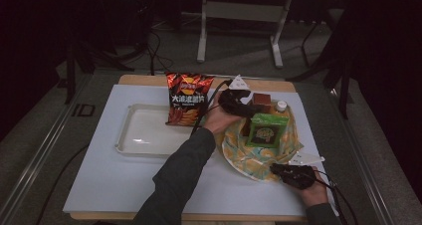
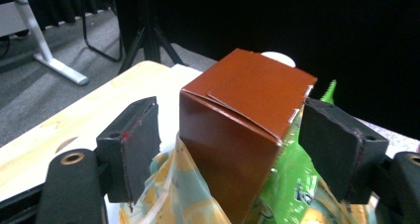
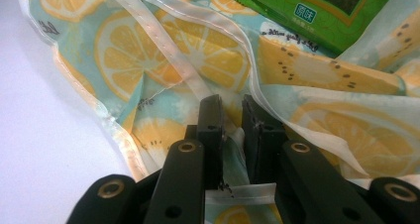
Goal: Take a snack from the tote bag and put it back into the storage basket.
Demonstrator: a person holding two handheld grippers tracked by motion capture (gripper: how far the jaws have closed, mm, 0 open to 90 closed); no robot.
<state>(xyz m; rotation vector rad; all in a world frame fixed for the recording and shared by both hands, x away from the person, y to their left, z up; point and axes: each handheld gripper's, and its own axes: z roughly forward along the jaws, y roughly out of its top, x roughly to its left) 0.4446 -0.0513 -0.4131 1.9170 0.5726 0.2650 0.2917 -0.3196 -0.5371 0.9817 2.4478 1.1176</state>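
A brown carton stands upright in a lemon-print plastic bag, beside a green snack packet and a white-capped bottle. My left gripper is open, one jaw on each side of the carton's top and the right-hand jaw nearly touching it. In the high view the left gripper reaches the carton from the left. My right gripper is shut on the bag's clear front edge. In the high view the right gripper sits at the bag's near rim.
A red chips bag stands at the back of a clear, shallow tray on the left of the white mat. The wooden table edge lies behind the carton. Stand legs rise from the floor beyond.
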